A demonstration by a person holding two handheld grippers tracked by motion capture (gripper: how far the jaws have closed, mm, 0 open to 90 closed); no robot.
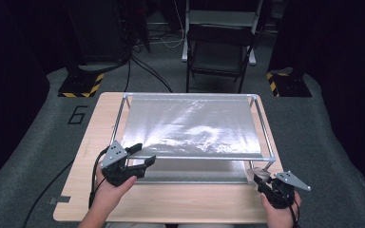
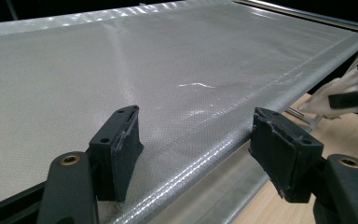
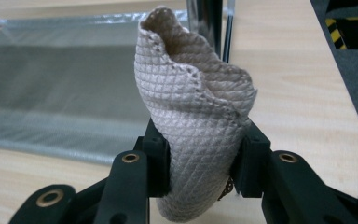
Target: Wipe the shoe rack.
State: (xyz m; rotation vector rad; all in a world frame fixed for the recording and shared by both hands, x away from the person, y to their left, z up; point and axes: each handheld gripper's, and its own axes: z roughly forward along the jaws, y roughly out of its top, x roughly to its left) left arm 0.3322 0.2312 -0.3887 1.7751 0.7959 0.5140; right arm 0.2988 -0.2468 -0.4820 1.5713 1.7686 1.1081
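A metal-tube rack (image 1: 265, 129) stands on the wooden table (image 1: 171, 204), with a silvery mesh sheet (image 1: 190, 126) stretched across its top. My left gripper (image 1: 143, 154) is at the rack's front left corner. In the left gripper view it (image 2: 196, 149) is open, one jaw over the mesh sheet (image 2: 121, 70) and one outside, with the sheet's front edge between them untouched. My right gripper (image 1: 260, 179) is by the rack's front right corner. It (image 3: 200, 163) is shut on a bunched pale quilted cloth (image 3: 191, 102), which stands up between the pads. That cloth (image 2: 335, 91) also shows far right in the left gripper view.
A lower silvery layer (image 1: 195, 171) lies under the top sheet. Behind the table are a black folding chair (image 1: 218, 50) and two stand bases with yellow-black stripes (image 1: 81, 86) (image 1: 285, 83). A "6" (image 1: 78, 114) marks the grey floor; a cable (image 1: 47, 190) trails left.
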